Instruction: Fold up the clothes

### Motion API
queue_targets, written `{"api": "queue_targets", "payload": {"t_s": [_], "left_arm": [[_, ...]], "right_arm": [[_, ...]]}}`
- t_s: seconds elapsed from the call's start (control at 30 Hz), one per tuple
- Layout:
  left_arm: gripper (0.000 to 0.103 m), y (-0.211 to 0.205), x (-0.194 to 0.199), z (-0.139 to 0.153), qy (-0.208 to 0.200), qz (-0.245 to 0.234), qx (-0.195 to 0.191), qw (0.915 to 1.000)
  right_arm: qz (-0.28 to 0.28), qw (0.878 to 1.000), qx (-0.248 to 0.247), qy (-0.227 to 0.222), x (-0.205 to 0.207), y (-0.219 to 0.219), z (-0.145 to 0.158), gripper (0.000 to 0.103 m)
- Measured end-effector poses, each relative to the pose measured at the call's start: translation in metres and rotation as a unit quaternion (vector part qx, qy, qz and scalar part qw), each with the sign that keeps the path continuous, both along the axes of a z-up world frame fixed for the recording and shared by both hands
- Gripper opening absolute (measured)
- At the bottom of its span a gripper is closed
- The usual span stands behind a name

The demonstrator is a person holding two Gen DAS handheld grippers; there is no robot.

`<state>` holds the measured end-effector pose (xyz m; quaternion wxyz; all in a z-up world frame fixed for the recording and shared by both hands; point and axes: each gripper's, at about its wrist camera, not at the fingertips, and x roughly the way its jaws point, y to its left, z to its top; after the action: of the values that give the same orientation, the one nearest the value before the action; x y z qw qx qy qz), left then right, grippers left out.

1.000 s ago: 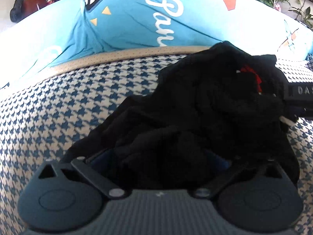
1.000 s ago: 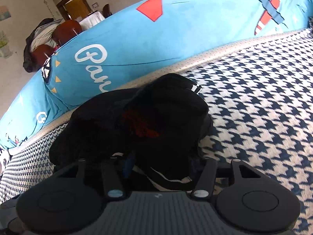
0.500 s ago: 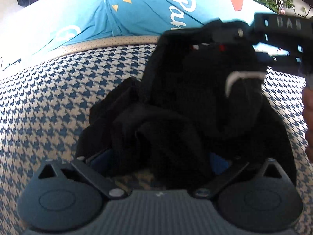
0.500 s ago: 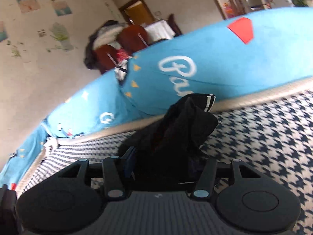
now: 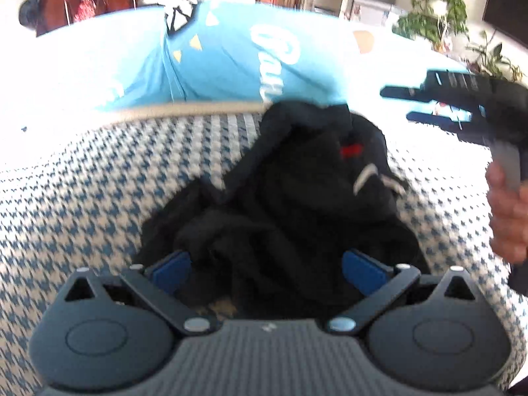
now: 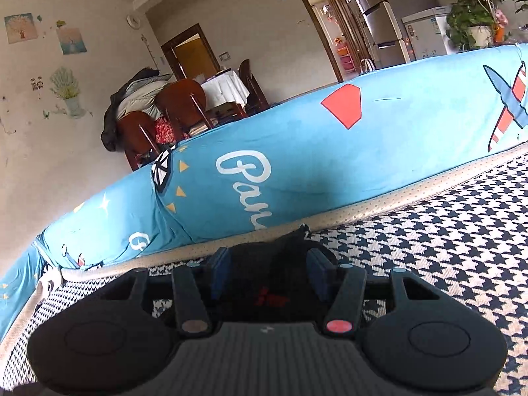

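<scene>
Black, crumpled fabric with a small red patch and a thin white stripe, the dark garment (image 5: 297, 204), is seen bunched up in a heap on the blue-and-white houndstooth seat cover (image 5: 99, 181), roughly in the middle of the left wrist view and close to the beige dotted piping (image 6: 396, 198) that runs along the back of the seat. Its near end is gathered between the blue pads of the left gripper (image 5: 267, 270), which are set fairly wide apart with a thick wad of cloth filling the gap, so the garment looks pinched there, though the picture is motion-blurred and the contact on each pad can't be made out cleanly. Another fold of the same black cloth is clamped between the blue pads of the right gripper (image 6: 269, 272), held at a middling width, with the red patch showing just below the pads in the right wrist view. That right gripper is also caught at the right edge of the left wrist view as a black blurred shape, gripped by a person's hand (image 5: 508, 211). Behind the piping, a bright turquoise printed backrest cover (image 6: 297, 151) with white script lettering, a red shape and a striped plane figure is spread along the back. Further off, dark wooden dining chairs (image 6: 178, 105), a white-clothed table (image 6: 224, 89), a silver fridge (image 6: 379, 10) and leafy potted plants (image 6: 472, 6) can be picked out.
</scene>
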<state>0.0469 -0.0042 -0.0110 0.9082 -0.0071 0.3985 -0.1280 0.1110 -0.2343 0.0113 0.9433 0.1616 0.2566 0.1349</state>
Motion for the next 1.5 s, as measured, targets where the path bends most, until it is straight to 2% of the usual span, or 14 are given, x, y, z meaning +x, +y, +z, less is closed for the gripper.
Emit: {"api": "queue_targets", "payload": {"t_s": [0.17, 0.3, 0.47, 0.6, 0.67, 0.73, 0.8, 0.9, 1.1, 1.27, 1.43, 1.5], "left_arm": [[0.103, 0.007, 0.01, 0.007, -0.013, 0.038, 0.002, 0.9992], [0.103, 0.015, 0.03, 0.002, -0.013, 0.073, 0.012, 0.9972], [0.103, 0.031, 0.046, -0.007, -0.008, 0.109, 0.012, 0.9939], [0.103, 0.032, 0.051, -0.012, 0.003, 0.119, 0.008, 0.9928], [0.103, 0.03, 0.051, -0.014, 0.01, 0.125, 0.009, 0.9921], [0.103, 0.029, 0.052, -0.017, 0.017, 0.129, 0.009, 0.9914], [0.103, 0.028, 0.054, -0.02, 0.025, 0.133, 0.007, 0.9908], [0.103, 0.027, 0.055, -0.023, 0.027, 0.137, 0.014, 0.9901], [0.103, 0.026, 0.056, -0.025, 0.021, 0.144, 0.03, 0.9888], [0.103, 0.024, 0.056, -0.026, 0.022, 0.147, 0.034, 0.9883], [0.103, 0.022, 0.056, -0.028, 0.025, 0.148, 0.038, 0.9879], [0.103, 0.021, 0.057, -0.028, 0.024, 0.149, 0.038, 0.9879]], "right_arm": [[0.051, 0.998, -0.031, 0.032, -0.014, 0.014, -0.013, 0.054], [0.092, 0.993, -0.052, 0.045, -0.022, 0.028, -0.023, 0.055], [0.128, 0.988, -0.064, 0.058, -0.027, 0.041, -0.035, 0.059], [0.138, 0.984, -0.092, 0.059, -0.027, 0.055, -0.046, 0.062], [0.129, 0.985, -0.098, 0.057, -0.024, 0.058, -0.051, 0.062], [0.118, 0.986, -0.101, 0.059, -0.021, 0.058, -0.055, 0.057], [0.103, 0.987, -0.106, 0.065, -0.017, 0.056, -0.057, 0.037], [0.09, 0.988, -0.101, 0.071, -0.015, 0.05, -0.055, 0.021], [0.049, 0.992, -0.107, 0.047, -0.023, 0.031, -0.036, 0.016], [-0.021, 0.994, -0.104, 0.021, -0.028, 0.0, -0.014, 0.016], [-0.094, 0.988, -0.124, 0.019, -0.03, -0.024, -0.002, 0.015], [-0.126, 0.982, -0.139, 0.025, -0.029, -0.031, -0.001, 0.009]]}}
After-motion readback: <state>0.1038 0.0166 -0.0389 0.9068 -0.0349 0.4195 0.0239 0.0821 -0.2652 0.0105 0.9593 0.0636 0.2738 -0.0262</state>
